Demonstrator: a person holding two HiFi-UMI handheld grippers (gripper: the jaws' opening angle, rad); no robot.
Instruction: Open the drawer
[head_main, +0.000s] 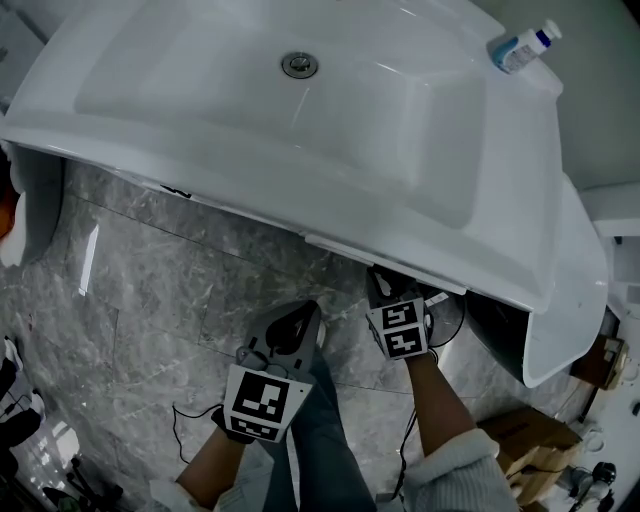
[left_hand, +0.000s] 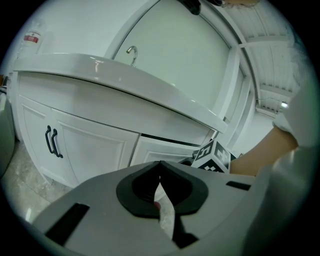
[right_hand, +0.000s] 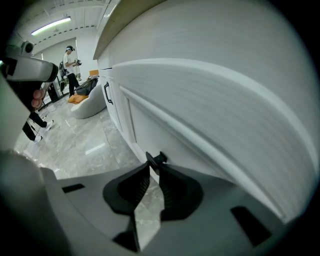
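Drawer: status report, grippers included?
Right gripper shut on drawer handle. Left gripper shut, empty, held back. Drawer cracked open at most. Nothing blocking.

Grey marble floor beneath you; white washbasin ahead, bottle lying at its far right corner; strip light overhead.

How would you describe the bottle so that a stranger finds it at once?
Start at the big white washbasin. Go to its far right corner, away from the round metal drain. There sits a small white bottle with a blue label, the only loose item on the rim.
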